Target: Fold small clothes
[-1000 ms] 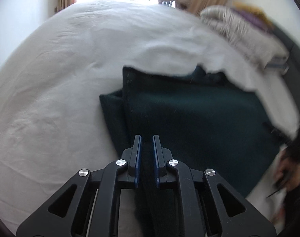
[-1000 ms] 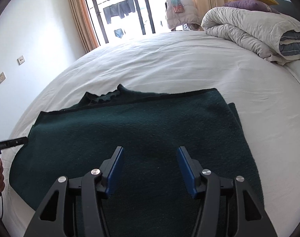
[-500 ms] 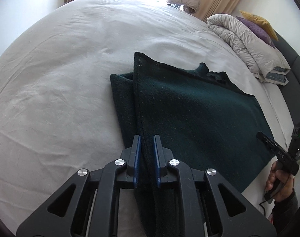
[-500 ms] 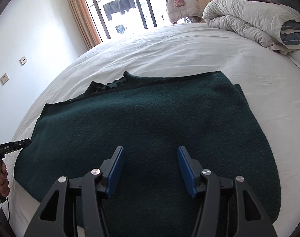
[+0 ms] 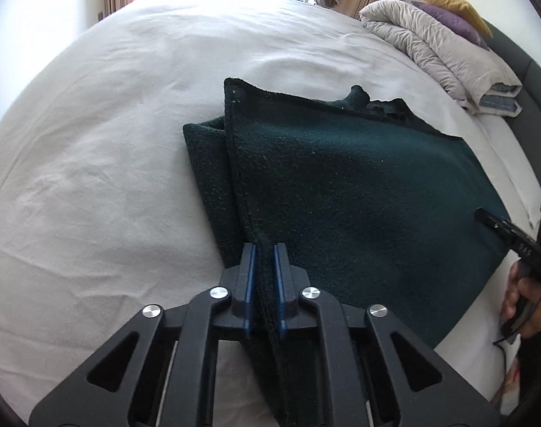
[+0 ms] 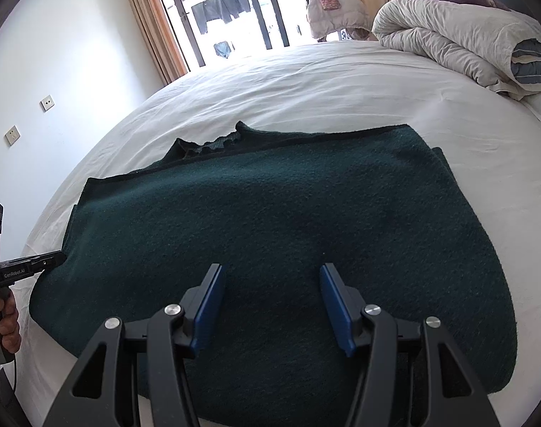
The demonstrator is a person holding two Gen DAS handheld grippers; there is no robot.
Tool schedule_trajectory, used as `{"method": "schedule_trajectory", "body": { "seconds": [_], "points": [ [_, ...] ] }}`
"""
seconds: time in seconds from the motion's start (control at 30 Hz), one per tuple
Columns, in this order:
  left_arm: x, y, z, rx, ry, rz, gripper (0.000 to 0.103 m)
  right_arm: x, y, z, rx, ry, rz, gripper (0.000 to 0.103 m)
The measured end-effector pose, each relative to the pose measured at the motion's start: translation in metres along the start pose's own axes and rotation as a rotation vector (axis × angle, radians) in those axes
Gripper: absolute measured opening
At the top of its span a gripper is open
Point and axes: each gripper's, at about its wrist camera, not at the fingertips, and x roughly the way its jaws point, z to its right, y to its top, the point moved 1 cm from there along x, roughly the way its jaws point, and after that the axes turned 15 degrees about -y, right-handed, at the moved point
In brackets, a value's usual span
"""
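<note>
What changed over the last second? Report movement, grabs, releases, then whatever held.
The left gripper drew back with the dark green garment, so the far edge now sits farther off and the cloth lies flatter on the bed. Nothing grabbed or released. Left jaws stayed shut on the hem; the right gripper stayed open above the garment.

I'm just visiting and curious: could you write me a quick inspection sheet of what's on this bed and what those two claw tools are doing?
Surface: white bed sheet, wrinkled.
Job's things: dark green garment, lying partly folded.
Clutter: rolled duvet with purple and yellow pillows behind it.
Grippers: left gripper shut on the garment's edge; right gripper open above the garment.
Cables: thin dark cord below the right hand.
Surroundings: curtains, glass door, wall sockets.
</note>
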Motion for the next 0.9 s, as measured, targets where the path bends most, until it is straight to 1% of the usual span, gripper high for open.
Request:
{"method": "schedule_trajectory", "body": {
  "seconds": [0.17,0.27,0.43,0.5,0.57,0.6,0.63,0.67,0.7,0.73,0.77,0.8,0.83,0.9],
  "points": [
    [-0.007,-0.012,-0.002,-0.036,0.005,0.059,0.005,-0.005,0.000,-0.005,-0.014,-0.008,0.005,0.056],
    [-0.013,-0.020,-0.004,-0.055,0.018,0.091,0.005,-0.011,0.000,-0.009,-0.028,0.003,0.016,0.056],
    [-0.021,-0.027,-0.014,-0.103,0.025,0.129,0.006,-0.011,0.002,-0.017,-0.067,-0.008,0.027,0.056],
    [-0.019,-0.029,-0.014,-0.103,0.027,0.133,0.006,-0.011,0.005,-0.015,-0.048,-0.002,0.032,0.056],
    [-0.017,-0.029,-0.014,-0.090,0.008,0.133,0.006,-0.010,0.009,-0.011,-0.030,0.000,0.039,0.056],
    [-0.020,-0.028,-0.013,-0.083,-0.004,0.141,0.007,-0.008,0.011,-0.006,-0.013,-0.002,0.044,0.057],
    [-0.024,-0.027,-0.011,-0.079,0.000,0.141,0.008,-0.004,0.013,0.001,0.016,0.012,0.042,0.060],
    [-0.029,-0.026,-0.007,-0.071,0.018,0.146,0.009,0.000,0.014,0.008,0.045,0.024,0.033,0.062],
    [-0.034,-0.025,-0.003,-0.062,0.037,0.153,0.009,0.008,0.015,0.020,0.086,0.010,0.011,0.062],
    [-0.041,-0.024,0.005,-0.037,0.086,0.169,0.009,0.013,0.015,0.031,0.128,-0.001,-0.010,0.062],
    [-0.048,-0.022,0.016,0.006,0.149,0.203,0.009,0.015,0.014,0.040,0.157,0.019,-0.009,0.062],
    [-0.053,-0.021,0.027,0.044,0.170,0.230,0.009,0.016,0.013,0.046,0.176,0.047,-0.003,0.062],
    [-0.054,-0.019,0.038,0.078,0.175,0.246,0.009,0.017,0.011,0.050,0.179,0.062,-0.002,0.062],
    [-0.048,-0.016,0.056,0.134,0.198,0.243,0.009,0.016,0.010,0.050,0.169,0.064,0.001,0.062]
  ]
}}
